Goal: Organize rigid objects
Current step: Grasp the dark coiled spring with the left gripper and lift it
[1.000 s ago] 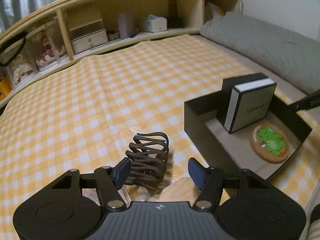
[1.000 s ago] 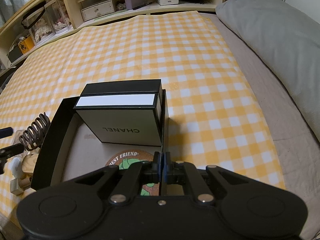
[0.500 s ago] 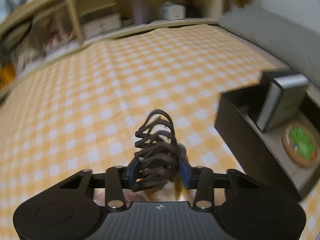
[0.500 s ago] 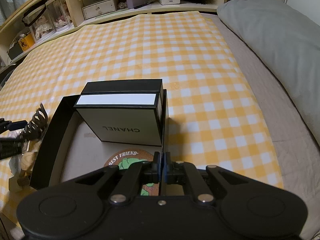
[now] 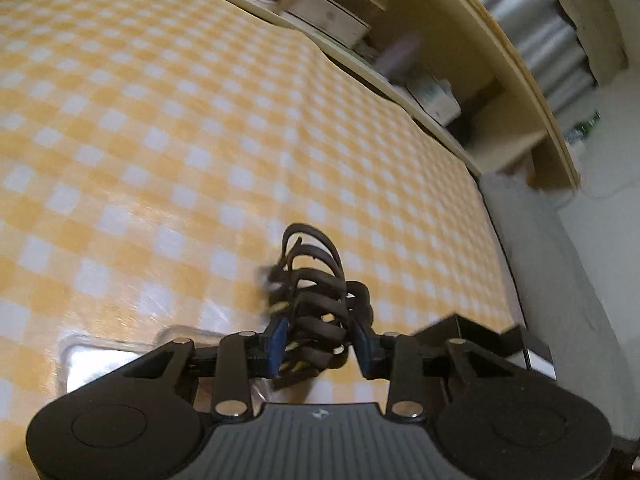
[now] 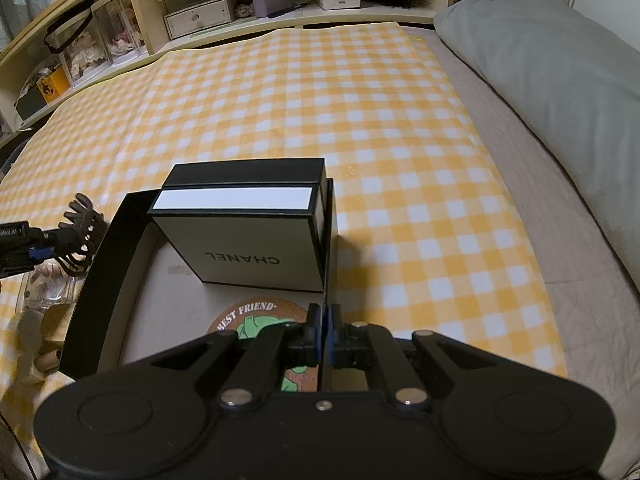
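Observation:
My left gripper (image 5: 318, 346) is shut on a dark brown hair claw clip (image 5: 316, 300) and holds it lifted above the yellow checked cloth. In the right wrist view the clip (image 6: 80, 236) hangs just left of the black open box (image 6: 100, 280). My right gripper (image 6: 323, 332) is shut on the box's right wall. Inside the box stand a cream and black Chanel box (image 6: 248, 236) and a round coaster with a green figure (image 6: 256, 320).
A clear plastic container (image 6: 48, 284) and wooden pieces (image 6: 32, 340) lie left of the box. A grey pillow (image 6: 552, 64) lies at the right. Wooden shelves (image 6: 200, 12) with small boxes run along the far edge of the bed.
My left gripper closed on the hair clip, lifted it off the cloth and tilted. My right gripper stayed shut on the box wall.

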A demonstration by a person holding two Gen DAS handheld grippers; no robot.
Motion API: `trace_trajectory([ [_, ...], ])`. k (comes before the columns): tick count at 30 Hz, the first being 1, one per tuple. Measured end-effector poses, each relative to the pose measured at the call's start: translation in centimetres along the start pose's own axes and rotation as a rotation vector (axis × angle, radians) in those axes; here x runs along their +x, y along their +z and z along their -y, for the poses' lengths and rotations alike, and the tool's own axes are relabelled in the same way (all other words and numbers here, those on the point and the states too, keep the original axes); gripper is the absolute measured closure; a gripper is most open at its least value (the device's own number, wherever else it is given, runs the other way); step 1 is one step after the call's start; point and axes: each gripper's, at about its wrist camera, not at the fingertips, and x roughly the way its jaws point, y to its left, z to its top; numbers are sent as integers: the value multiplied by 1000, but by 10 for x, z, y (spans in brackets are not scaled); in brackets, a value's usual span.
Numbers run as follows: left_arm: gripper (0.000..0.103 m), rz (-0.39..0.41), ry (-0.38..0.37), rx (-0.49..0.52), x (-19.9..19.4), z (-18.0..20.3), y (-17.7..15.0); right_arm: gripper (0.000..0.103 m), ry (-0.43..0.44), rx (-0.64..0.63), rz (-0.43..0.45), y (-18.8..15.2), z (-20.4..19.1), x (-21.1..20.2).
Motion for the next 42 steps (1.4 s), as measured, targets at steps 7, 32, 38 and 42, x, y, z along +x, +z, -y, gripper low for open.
trace_trajectory([
  [7, 45, 82, 154, 39, -13, -2, 7, 99, -1, -1, 1, 0, 0, 0],
  [32, 39, 125, 242, 130, -18, 75, 13, 99, -1, 0, 1, 0, -1, 0],
  [38, 39, 88, 423, 196, 18, 100, 3, 99, -3, 1, 2, -1, -1, 0],
  [42, 38, 94, 582, 296, 41, 118, -1, 99, -7, -7, 3, 0, -1, 0],
])
